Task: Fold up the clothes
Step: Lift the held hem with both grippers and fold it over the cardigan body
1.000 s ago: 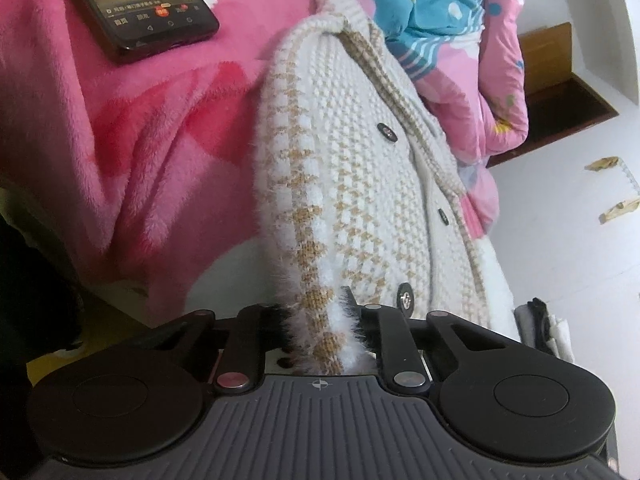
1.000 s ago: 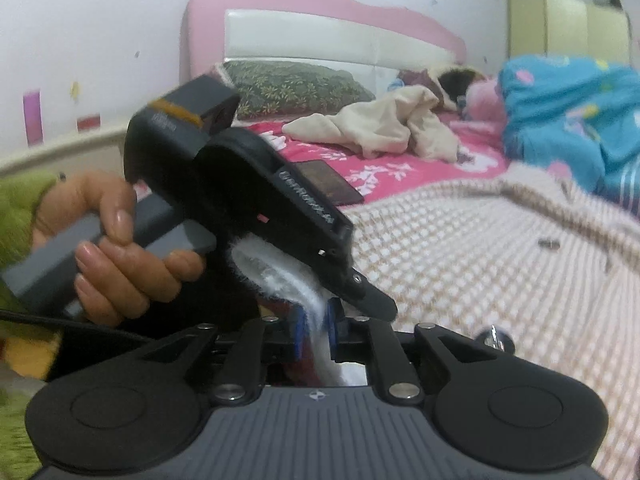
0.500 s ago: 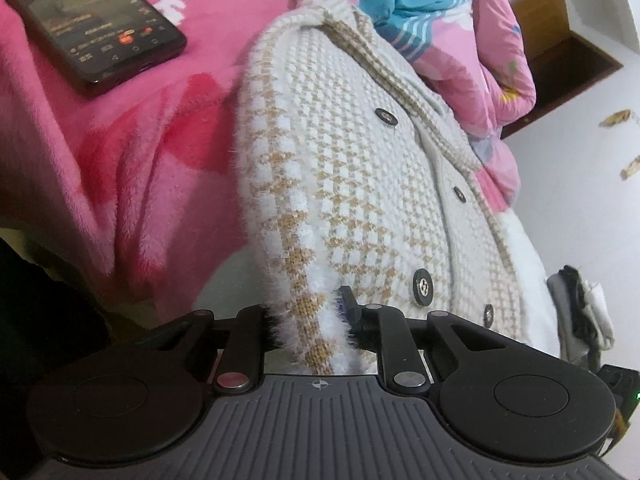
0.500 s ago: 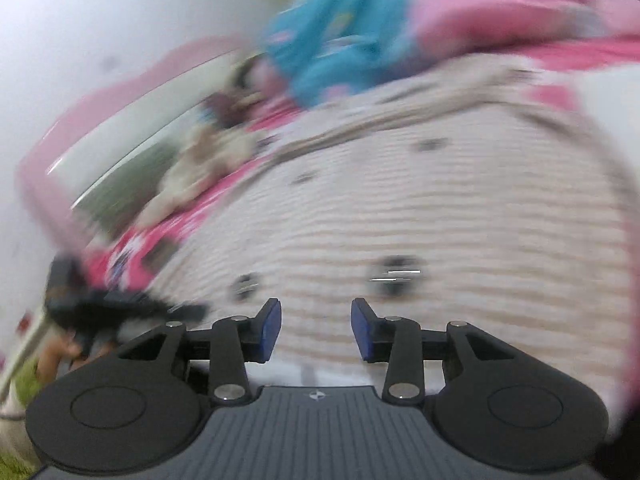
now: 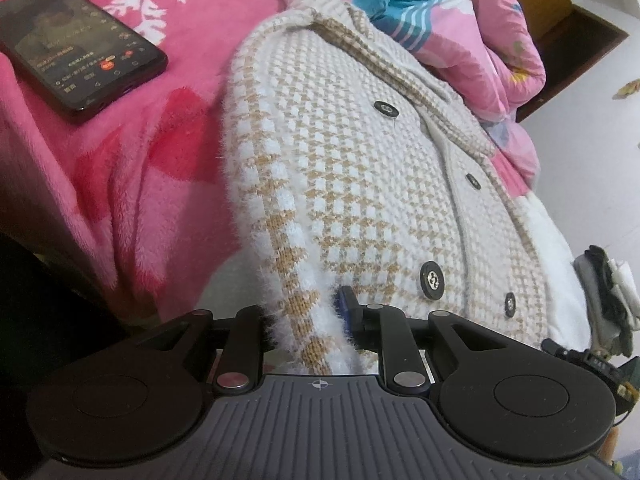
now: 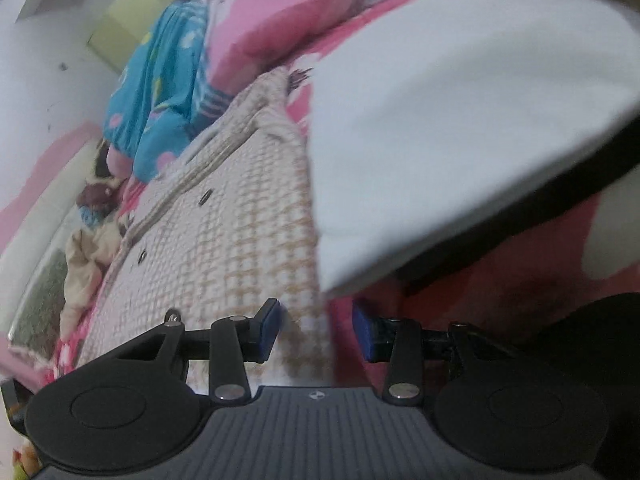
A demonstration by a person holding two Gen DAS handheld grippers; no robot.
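Fuzzy knit is sitting tight between my left gripper's (image 5: 308,320) jaws. I am pinching the bottom edge of the cardigan (image 5: 352,168) there, and the jaws are almost pressed together on it, with white fluff poking out past the pads. I am holding that corner just off the side of the bed.

My right gripper (image 6: 316,330) is standing with its jaws spread apart. The blue pads (image 6: 267,332) are not squeezing anything. The other edge of the cardigan is lying under the gap between them, but I think nothing is being gripped there yet. The right view is blurry, so I cannot tell if a pad is brushing the knit.

Going outward, the cardigan is lying spread flat on the pink blanket (image 5: 132,160), buttons (image 5: 431,280) facing up, and its collar is reaching toward the blue and pink quilt (image 5: 440,20). A phone (image 5: 76,44) is resting on the blanket, well apart from the cardigan. A white cloth (image 6: 460,120) is lying just beside the cardigan in the right view.

I am judging that the folding is only starting. No fold is showing in the cardigan yet. Both sides, the sleeves and the final halving are all waiting to be done.
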